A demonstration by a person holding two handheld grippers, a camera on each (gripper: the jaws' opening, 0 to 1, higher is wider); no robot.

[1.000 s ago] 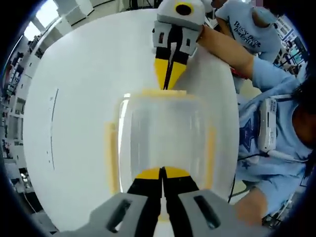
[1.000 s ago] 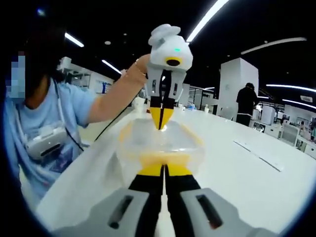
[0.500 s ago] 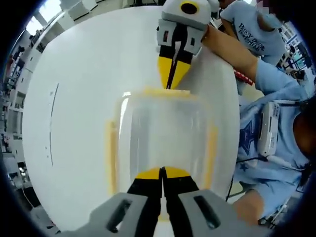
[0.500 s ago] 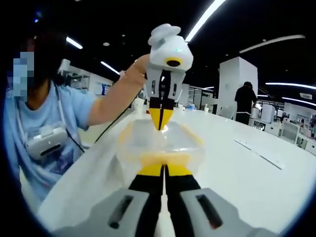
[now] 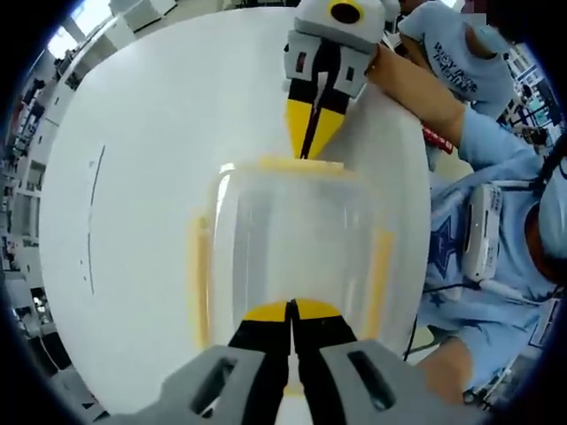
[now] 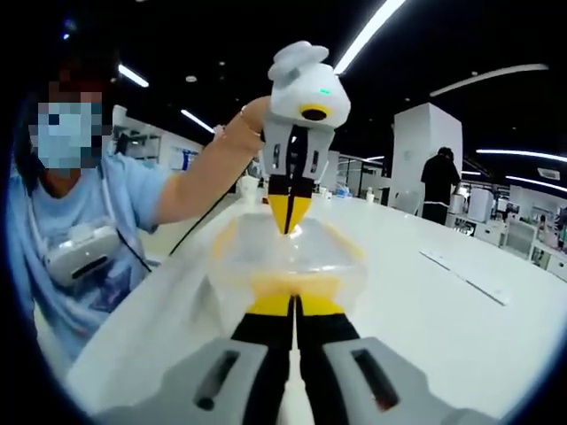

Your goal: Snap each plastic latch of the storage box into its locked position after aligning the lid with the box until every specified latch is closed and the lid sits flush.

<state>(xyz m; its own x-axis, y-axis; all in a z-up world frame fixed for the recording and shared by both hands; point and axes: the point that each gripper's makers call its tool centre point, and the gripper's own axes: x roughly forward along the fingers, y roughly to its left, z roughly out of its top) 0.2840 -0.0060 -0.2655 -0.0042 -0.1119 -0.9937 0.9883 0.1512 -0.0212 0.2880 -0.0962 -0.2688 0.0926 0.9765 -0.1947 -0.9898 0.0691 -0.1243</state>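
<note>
Since a second ago little has changed: in the left gripper view the right gripper (image 5: 307,152) has crept a touch higher in the picture while the clear plastic storage box (image 5: 291,252) keeps its place, and in the right gripper view both grippers sit as before.

The box, with its clear lid on and yellow plastic latches, stands on the white round counter (image 5: 151,177), near the edge where the person in a light blue shirt (image 5: 496,221) stands. In the left gripper view the left gripper (image 5: 291,308) has its yellow-tipped black jaws pressed together with no gap, their tips on the near yellow latch (image 5: 292,312) of the box; it presses there and grasps nothing. At the far end the right gripper points its closed yellow tips down onto the far yellow latch (image 5: 297,165). Two more yellow latches (image 5: 199,279) run along the long sides of the box.

In the right gripper view the right gripper (image 6: 296,303) shows its jaws closed against the yellow latch nearest it (image 6: 292,288), holding nothing, and the left gripper (image 6: 288,226), held in a hand (image 6: 252,115), stands upright with closed tips on the opposite end of the box (image 6: 288,257).
</note>
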